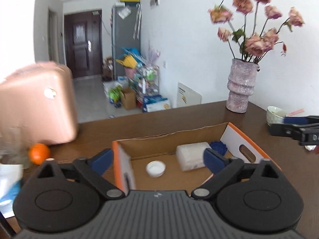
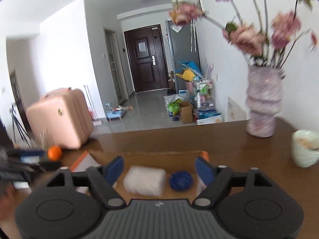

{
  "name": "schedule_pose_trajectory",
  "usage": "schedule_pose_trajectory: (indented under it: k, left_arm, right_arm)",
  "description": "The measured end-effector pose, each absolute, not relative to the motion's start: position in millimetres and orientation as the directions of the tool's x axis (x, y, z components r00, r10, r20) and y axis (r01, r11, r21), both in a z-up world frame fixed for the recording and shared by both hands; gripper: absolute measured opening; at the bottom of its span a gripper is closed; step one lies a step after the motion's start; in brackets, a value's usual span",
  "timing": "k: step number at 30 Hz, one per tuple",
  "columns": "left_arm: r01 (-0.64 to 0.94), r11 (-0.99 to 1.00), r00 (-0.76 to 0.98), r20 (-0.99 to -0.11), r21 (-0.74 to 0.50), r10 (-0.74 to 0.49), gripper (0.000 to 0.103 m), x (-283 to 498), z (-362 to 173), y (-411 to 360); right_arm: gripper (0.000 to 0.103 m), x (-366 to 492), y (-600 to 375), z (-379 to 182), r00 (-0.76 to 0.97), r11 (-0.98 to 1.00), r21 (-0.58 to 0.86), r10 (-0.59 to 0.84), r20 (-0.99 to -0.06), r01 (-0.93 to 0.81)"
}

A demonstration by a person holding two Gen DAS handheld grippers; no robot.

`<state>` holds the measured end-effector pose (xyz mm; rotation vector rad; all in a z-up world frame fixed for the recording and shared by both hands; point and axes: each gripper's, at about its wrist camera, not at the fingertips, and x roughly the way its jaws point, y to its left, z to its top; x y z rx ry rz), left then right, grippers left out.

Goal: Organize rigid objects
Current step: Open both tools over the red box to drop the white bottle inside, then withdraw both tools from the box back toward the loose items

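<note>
An open cardboard box (image 1: 169,142) with orange edges sits on the brown table (image 1: 179,117). Inside it lie a white cap (image 1: 155,168), a white wrapped block (image 1: 191,156) and a blue round object (image 1: 218,147). My left gripper (image 1: 158,159) hangs open over the box's near left corner, with nothing between its fingers. In the right wrist view my right gripper (image 2: 159,169) is open above the box (image 2: 159,156), the white block (image 2: 145,180) and the blue object (image 2: 181,180) lying below it. An orange (image 1: 38,153) rests on the table left of the box.
A pink vase (image 1: 241,85) with dried roses stands at the table's far right, a small bowl (image 1: 276,113) beside it. A pink suitcase (image 1: 37,107) stands at the far left. White and blue packaging (image 1: 10,183) lies at the near left. Floor clutter is beyond the table.
</note>
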<state>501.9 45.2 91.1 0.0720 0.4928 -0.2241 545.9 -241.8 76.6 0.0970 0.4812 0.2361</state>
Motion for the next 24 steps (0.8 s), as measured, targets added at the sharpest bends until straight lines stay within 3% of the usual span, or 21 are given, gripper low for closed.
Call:
schedule_pose_trajectory:
  k: [3,6,15,24]
  left_arm:
    - [0.191,0.981,0.876,-0.457,0.034,-0.155,0.103,460,99,55]
    - [0.163,0.986,0.877,-0.462,0.026,-0.133,0.103,422,101,65]
    - [0.153,0.987,0.896,-0.428,0.049,-0.118,0.103,331,107,75]
    - [0.178,0.984,0.902,-0.396,-0.028,-0.175,0.103,270,98,90]
  right_arm:
    - [0.099,494,-246,81,0.887,0.982,0.024,0.180,-0.426,-0.188]
    - [0.101,447,-249,80,0.899,0.982,-0.037,0.152,-0.410,-0.183]
    - [0.103,359,-249,91,0.915,0.981,0.002,0.183,-0.359,-0.196]
    - [0.103,300,-243,81,0.919,0.982,0.046,0.190,-0.345,-0.185]
